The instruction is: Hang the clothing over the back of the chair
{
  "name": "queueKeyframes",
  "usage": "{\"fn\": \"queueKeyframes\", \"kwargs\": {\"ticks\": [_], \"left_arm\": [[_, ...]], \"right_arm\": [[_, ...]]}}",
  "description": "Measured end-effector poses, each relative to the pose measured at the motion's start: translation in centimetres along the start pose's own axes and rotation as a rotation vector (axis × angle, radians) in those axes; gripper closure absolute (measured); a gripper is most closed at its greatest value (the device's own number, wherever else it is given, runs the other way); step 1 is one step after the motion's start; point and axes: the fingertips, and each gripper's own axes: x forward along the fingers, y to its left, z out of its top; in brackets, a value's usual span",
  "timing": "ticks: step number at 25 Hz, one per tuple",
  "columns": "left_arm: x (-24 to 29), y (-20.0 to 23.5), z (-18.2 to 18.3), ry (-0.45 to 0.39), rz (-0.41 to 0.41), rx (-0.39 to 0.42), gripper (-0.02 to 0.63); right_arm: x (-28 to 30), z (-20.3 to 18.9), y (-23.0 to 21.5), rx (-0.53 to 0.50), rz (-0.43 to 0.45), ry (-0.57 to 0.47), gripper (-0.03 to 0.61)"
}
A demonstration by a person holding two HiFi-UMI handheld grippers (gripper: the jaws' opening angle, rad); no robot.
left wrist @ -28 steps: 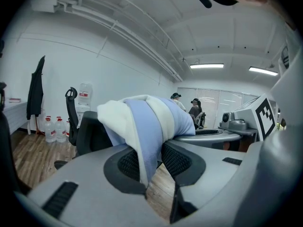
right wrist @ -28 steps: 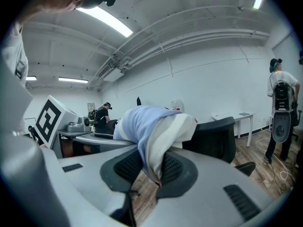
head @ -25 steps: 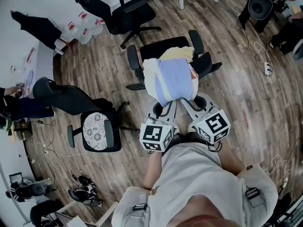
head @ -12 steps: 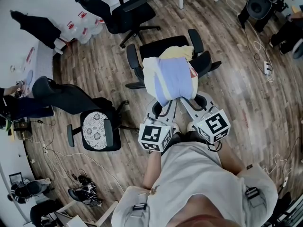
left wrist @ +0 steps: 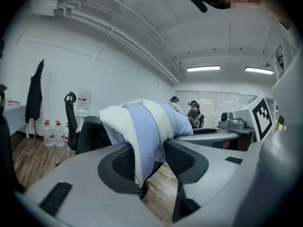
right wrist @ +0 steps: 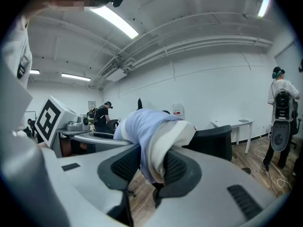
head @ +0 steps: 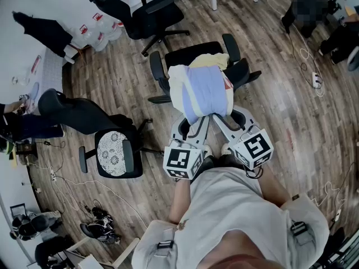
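A white, light-blue and yellow garment (head: pixel 203 93) lies draped over the back of a black office chair (head: pixel 188 55), its hem hanging toward me. My left gripper (head: pixel 193 125) and right gripper (head: pixel 223 122) sit side by side at that hem. In the left gripper view the garment (left wrist: pixel 142 126) hangs between the pads of the left gripper (left wrist: pixel 147 161), slack at one side. In the right gripper view a fold of the garment (right wrist: pixel 152 131) hangs between the pads of the right gripper (right wrist: pixel 152 168). Both pairs of jaws have just been opening, and the cloth is still between them.
A second black chair (head: pixel 150 17) stands farther back, and a chair with a patterned cushion (head: pixel 115 156) and a dark coat (head: pixel 73 114) is at my left. Water bottles (head: pixel 102 35) line the wall. Cables (head: pixel 314 78) trail on the floor at right. People (left wrist: pixel 191 111) stand in the distance.
Both grippers' jaws stand a little wider around the hem than before. The garment and chair have shifted very slightly away from me; the grippers stay where they were.
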Motion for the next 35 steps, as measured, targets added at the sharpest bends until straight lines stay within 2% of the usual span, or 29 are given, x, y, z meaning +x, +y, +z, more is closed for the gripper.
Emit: {"fn": "queueKeyframes", "kwargs": {"ticks": [15,35], "left_arm": [[-1.2,0.3,0.0,-0.009,0.023,-0.016,0.394],[-3.1,1.0,-0.4,-0.022,0.102,-0.031,0.387]], "right_arm": [[-0.8,-0.1,0.4,-0.019,-0.016,0.002,0.370],[-2.7,-0.6,-0.5,-0.021,-0.016,-0.002,0.365]]}}
